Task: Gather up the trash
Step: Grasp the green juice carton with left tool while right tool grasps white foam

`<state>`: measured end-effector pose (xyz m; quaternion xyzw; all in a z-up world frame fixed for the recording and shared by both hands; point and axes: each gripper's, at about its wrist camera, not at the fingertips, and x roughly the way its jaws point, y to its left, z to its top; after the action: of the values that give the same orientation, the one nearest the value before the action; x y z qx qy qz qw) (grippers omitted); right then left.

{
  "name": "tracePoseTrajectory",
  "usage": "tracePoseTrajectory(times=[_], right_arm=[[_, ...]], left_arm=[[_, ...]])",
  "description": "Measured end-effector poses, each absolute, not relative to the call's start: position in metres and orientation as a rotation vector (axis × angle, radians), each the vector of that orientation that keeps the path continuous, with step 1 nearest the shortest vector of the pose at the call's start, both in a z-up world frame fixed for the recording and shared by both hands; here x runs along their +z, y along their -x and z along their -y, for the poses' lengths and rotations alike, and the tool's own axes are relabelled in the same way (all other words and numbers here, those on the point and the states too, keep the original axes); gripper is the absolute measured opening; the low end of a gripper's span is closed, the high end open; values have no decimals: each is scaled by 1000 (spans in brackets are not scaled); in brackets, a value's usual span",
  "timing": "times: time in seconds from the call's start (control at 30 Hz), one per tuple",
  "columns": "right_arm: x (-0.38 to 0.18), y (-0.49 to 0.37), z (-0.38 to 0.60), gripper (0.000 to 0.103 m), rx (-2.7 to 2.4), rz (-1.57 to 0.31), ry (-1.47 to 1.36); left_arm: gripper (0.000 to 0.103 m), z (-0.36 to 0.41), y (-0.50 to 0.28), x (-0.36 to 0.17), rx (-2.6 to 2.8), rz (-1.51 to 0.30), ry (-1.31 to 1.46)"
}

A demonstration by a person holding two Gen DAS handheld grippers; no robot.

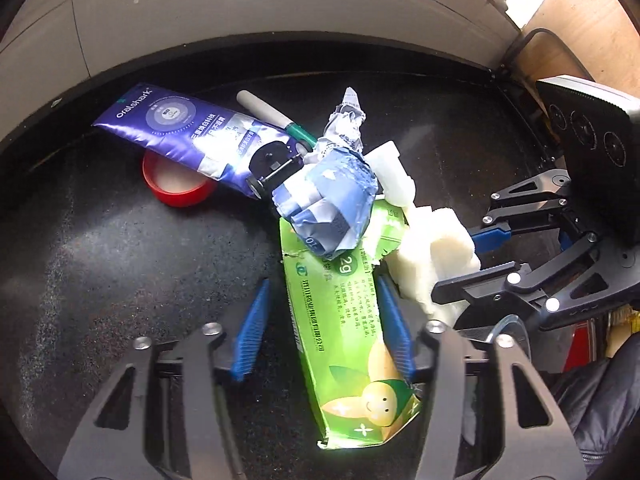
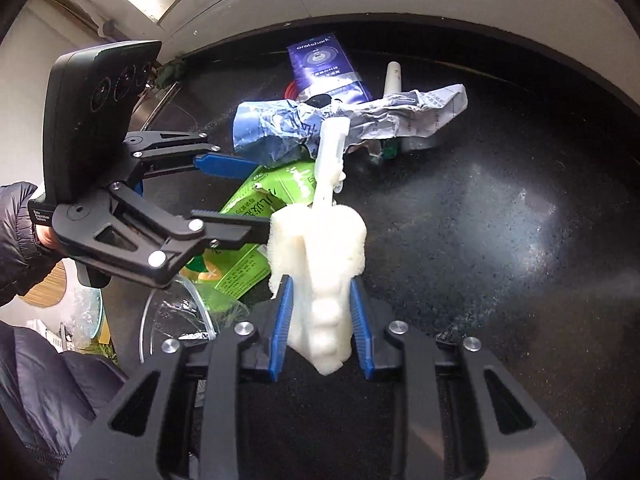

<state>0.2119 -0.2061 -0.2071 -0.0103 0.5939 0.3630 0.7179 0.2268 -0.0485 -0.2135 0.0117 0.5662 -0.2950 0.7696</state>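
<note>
On the dark surface (image 1: 100, 260) lies trash. The left claw (image 1: 324, 328) straddles a green carton (image 1: 340, 320), contact unclear; the right claw (image 2: 320, 316) squeezes white foam (image 2: 320, 264), its tip partly hidden.

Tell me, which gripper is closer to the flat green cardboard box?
Left. The left gripper straddles the flat green cardboard box, one blue pad touching its edge. The right gripper sits beside the box, clamped on the white foam piece.

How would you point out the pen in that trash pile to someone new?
On the black tabletop, find the purple toothpaste tube at the pile's far side. The pen lies along its edge, running under crumpled paper: the only thin stick there, white barrel with a green end.
</note>
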Motion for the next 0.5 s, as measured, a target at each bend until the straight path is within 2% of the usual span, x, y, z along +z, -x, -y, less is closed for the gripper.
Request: tracePoseTrajectory(times=[0.1, 0.5], right_arm=[[-199, -208, 206, 18, 795, -1300, 35], [-136, -184, 227, 17, 738, -1168, 98]], left_arm=[[36, 51, -219, -210, -604, -1224, -20], [34, 34, -173, -141, -456, -1092, 0]])
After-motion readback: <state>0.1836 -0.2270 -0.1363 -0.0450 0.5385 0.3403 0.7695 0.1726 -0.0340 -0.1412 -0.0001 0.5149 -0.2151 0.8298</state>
